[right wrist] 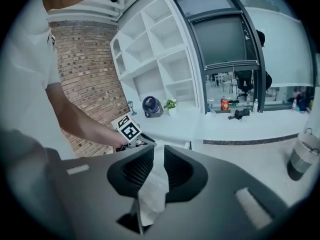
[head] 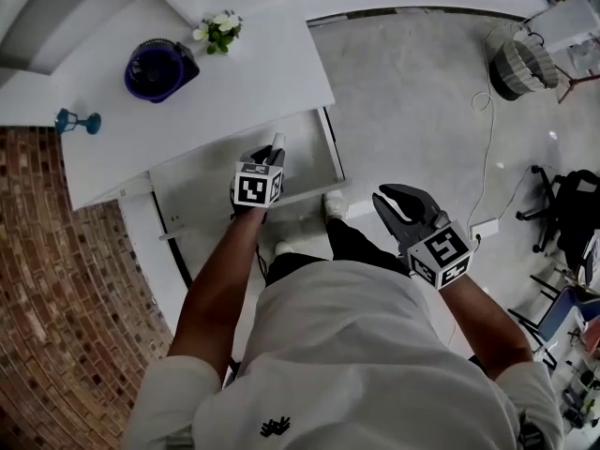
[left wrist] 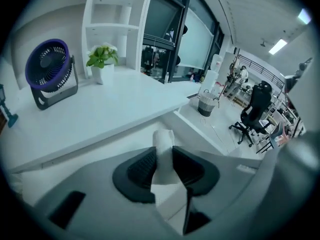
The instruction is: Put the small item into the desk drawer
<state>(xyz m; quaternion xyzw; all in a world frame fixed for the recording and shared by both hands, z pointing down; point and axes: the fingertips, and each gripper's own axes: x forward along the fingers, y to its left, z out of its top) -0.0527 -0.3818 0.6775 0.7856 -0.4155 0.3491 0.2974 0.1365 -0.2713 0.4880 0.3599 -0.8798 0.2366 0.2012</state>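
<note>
The desk drawer point(head: 330, 146) is pulled out from under the white desk point(head: 272, 73), and its pale inside is bare where it shows. My left gripper point(head: 272, 150) hangs over the drawer's front right part, shut on the small white item point(head: 277, 141). In the left gripper view the small white item point(left wrist: 163, 144) stands upright, pinched between the dark pads of the left gripper point(left wrist: 163, 156). My right gripper point(head: 384, 198) is held off to the right over the floor, away from the drawer. In its own view the right gripper point(right wrist: 159, 156) shows a narrow gap with nothing in it.
A purple fan point(head: 157, 70) and a small potted plant point(head: 217, 31) stand on the desk, with a blue trinket point(head: 75, 120) at its left end. The brick wall point(head: 66, 298) runs down the left. A waste basket point(head: 520, 64) and an office chair point(head: 567, 209) stand at the right.
</note>
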